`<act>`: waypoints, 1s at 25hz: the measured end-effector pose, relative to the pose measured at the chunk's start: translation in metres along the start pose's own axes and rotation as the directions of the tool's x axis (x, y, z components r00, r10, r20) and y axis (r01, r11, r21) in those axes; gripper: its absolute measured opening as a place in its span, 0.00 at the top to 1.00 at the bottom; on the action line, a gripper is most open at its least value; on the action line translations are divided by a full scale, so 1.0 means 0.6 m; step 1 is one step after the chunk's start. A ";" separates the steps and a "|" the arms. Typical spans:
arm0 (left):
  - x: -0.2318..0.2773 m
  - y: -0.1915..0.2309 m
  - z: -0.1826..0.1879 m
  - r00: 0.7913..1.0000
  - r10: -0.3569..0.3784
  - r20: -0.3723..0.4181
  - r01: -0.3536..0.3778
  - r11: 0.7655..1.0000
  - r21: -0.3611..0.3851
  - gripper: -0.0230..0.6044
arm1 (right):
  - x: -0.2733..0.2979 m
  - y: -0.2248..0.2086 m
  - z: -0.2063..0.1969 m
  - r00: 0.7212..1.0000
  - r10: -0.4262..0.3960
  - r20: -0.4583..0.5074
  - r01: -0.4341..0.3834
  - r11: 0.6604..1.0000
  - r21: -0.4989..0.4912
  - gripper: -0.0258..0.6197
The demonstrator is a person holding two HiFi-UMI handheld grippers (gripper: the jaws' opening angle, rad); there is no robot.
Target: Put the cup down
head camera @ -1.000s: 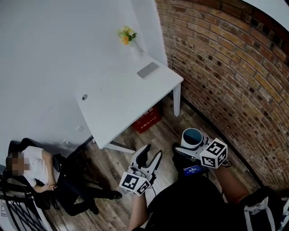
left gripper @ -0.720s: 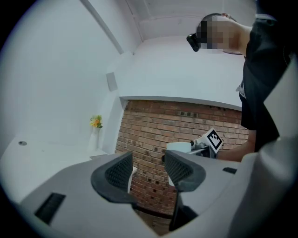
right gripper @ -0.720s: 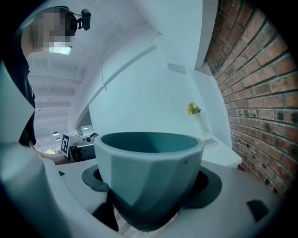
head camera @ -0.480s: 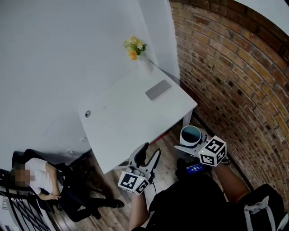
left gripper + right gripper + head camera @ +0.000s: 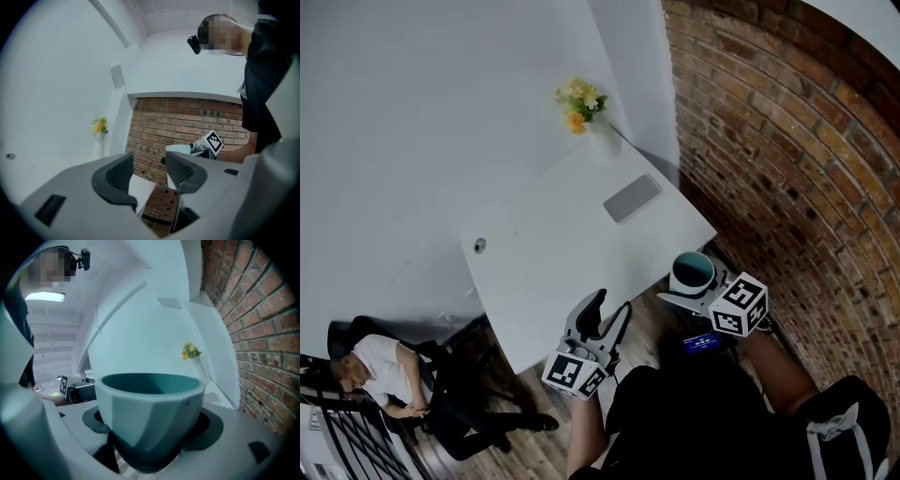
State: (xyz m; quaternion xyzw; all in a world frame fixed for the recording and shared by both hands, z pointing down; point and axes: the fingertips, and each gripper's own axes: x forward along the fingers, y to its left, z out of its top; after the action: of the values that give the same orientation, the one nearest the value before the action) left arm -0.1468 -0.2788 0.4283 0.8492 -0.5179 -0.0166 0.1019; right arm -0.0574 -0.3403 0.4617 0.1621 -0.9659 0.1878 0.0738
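Note:
A white faceted cup [image 5: 693,273] with a teal inside is held upright in my right gripper [image 5: 686,292], just off the near right corner of the white table [image 5: 553,253]. In the right gripper view the cup [image 5: 151,416] fills the middle, with the jaws shut on its sides. My left gripper [image 5: 602,316] is at the table's near edge, open, with nothing between its fingers [image 5: 121,173]. The left gripper view also catches the cup [image 5: 176,151] to the right, in front of the brick wall.
A flat grey slab [image 5: 632,199] lies on the table near its right edge, and a vase of yellow flowers [image 5: 580,101] stands at the far corner. A brick wall [image 5: 787,159] runs along the right. A person [image 5: 380,375] sits low at the left.
The view has shifted closer to the table. Both grippers have moved up toward its near edge, the cup still in the right one.

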 end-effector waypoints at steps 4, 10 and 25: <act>0.006 0.013 0.001 1.000 -0.002 -0.004 0.002 1.000 -0.008 0.61 | 0.012 -0.005 0.002 1.000 0.000 -0.008 0.001 1.000 0.008 0.32; 0.003 0.023 -0.001 1.000 -0.023 -0.019 0.023 1.000 -0.018 0.61 | 0.024 0.000 0.003 1.000 -0.016 -0.008 0.016 1.000 0.020 0.32; -0.004 0.037 0.005 0.997 -0.081 -0.015 0.081 0.997 -0.020 0.61 | 0.050 0.025 0.013 0.999 -0.037 -0.008 0.037 0.999 0.006 0.32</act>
State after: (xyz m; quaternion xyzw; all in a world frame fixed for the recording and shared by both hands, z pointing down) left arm -0.1676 -0.2868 0.4292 0.8685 -0.4821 -0.0191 0.1135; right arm -0.0914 -0.3386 0.4553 0.1792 -0.9619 0.1900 0.0806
